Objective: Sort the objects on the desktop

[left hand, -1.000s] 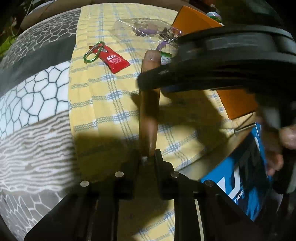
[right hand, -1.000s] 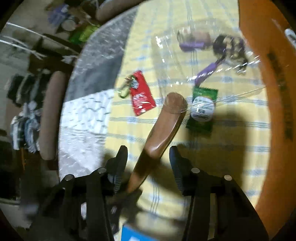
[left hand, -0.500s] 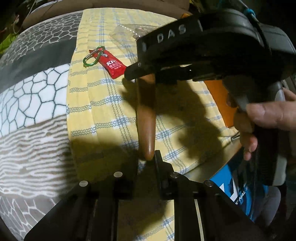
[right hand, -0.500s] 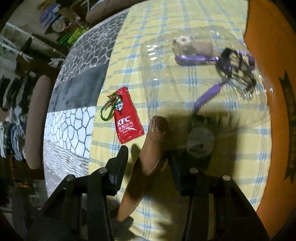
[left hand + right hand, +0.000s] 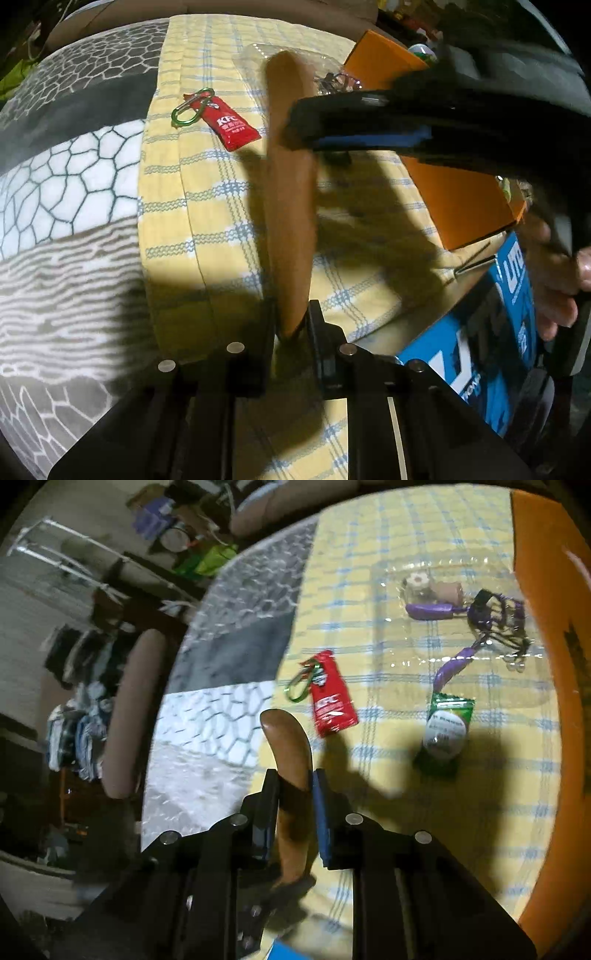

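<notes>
A brown wooden handle point(image 5: 288, 203) point(image 5: 288, 738) is held off the yellow checked cloth point(image 5: 207, 206). My left gripper point(image 5: 291, 314) is shut on its near end. My right gripper point(image 5: 295, 779) point(image 5: 306, 122) comes in from the right and is closing its jaws on the handle further up, with both pads against the wood. The handle's rounded tip sticks out past the right fingers. A red KFC sachet point(image 5: 231, 123) point(image 5: 332, 709) with a green carabiner point(image 5: 192, 109) point(image 5: 299, 686) lies flat on the cloth beyond.
A clear plastic tray point(image 5: 406, 657) holds purple items and a small cork-like piece. A green packet point(image 5: 447, 727) lies by its near edge. An orange box point(image 5: 461, 199) point(image 5: 554, 738) borders the right side. A blue box point(image 5: 480, 350) sits near right. A patterned grey rug lies left.
My right gripper's jaws have come together on the handle, from wide apart around it. The handle's far end has lifted and swung away from the clear tray. The left grip is unchanged.
</notes>
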Motion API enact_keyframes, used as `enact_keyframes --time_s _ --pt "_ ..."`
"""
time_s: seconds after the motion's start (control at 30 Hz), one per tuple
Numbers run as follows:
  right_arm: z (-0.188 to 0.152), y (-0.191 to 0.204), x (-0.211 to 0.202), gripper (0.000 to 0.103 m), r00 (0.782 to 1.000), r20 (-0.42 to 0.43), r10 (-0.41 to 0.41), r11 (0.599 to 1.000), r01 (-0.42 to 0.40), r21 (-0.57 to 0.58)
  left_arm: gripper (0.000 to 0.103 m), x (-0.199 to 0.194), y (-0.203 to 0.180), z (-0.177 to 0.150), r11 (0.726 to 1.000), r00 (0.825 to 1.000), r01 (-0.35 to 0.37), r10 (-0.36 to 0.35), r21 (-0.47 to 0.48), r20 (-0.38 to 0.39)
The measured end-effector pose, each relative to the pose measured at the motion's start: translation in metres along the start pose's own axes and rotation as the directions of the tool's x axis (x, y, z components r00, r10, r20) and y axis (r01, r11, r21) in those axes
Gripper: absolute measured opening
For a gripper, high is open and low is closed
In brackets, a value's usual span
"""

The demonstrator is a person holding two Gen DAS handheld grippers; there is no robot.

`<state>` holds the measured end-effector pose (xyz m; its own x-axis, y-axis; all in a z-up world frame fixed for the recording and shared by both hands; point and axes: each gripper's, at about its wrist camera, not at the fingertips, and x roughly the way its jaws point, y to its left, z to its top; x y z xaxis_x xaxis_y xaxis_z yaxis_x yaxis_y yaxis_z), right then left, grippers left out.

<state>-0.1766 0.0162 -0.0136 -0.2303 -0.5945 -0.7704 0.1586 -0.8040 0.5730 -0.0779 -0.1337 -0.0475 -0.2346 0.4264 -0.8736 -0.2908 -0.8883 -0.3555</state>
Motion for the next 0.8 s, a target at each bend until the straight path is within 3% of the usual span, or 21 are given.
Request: enact_keyframes --time_s 0.17,0.2,0.27,0.3,0.37,0.47,0.5,0.6,0.67,0.8 --pt "-0.018 -0.003 -0.047 0.017 0.994 0.072 0.085 0.996 -0.087 0.022 0.018 -0.016 -0.013 0.010 1.000 1.000 0.011 -0.011 0.010 0.025" --pt "-0.018 -0.003 -0.053 0.015 0.992 0.084 0.098 0.995 -0.100 0.026 0.018 -0.022 -0.022 0.014 1.000 0.999 0.002 -0.003 0.025 0.032" --pt "-0.021 -0.006 -0.078 0.001 0.982 0.124 0.140 0.988 -0.146 0.040 0.016 -0.037 -0.029 0.022 0.999 0.999 -0.005 0.002 0.047 0.053" --pt "-0.023 -0.008 -0.092 0.001 0.978 0.141 0.156 0.986 -0.163 0.039 0.016 -0.050 -0.035 0.029 0.998 0.998 -0.001 -0.004 0.068 0.067" --pt "-0.025 -0.015 -0.121 0.001 0.974 0.184 0.131 0.989 -0.142 0.045 0.018 -0.070 -0.041 0.046 0.994 0.996 -0.032 0.022 0.109 0.089" --pt "-0.032 -0.031 -0.147 0.001 0.974 0.198 0.107 0.989 -0.124 0.076 0.016 -0.070 -0.061 0.064 0.987 0.996 -0.081 0.074 0.139 0.048" --pt "-0.033 -0.033 -0.150 0.003 0.975 0.198 0.105 0.989 -0.123 0.083 0.016 -0.067 -0.064 0.066 0.981 0.991 -0.133 0.128 0.141 0.046" --pt "-0.040 -0.035 -0.154 0.005 0.983 0.173 0.067 0.995 -0.079 0.068 0.017 -0.061 -0.054 0.061 0.987 0.989 -0.146 0.143 0.065 0.041" --pt "-0.040 -0.034 -0.148 0.006 0.987 0.157 0.038 0.998 -0.047 0.051 0.028 -0.048 -0.045 0.057 0.989 0.989 -0.149 0.149 0.017 0.020" --pt "-0.031 -0.033 -0.121 0.031 0.994 0.111 0.006 0.998 -0.013 0.061 0.033 -0.021 -0.032 0.049 0.987 0.987 -0.159 0.160 0.023 -0.003"
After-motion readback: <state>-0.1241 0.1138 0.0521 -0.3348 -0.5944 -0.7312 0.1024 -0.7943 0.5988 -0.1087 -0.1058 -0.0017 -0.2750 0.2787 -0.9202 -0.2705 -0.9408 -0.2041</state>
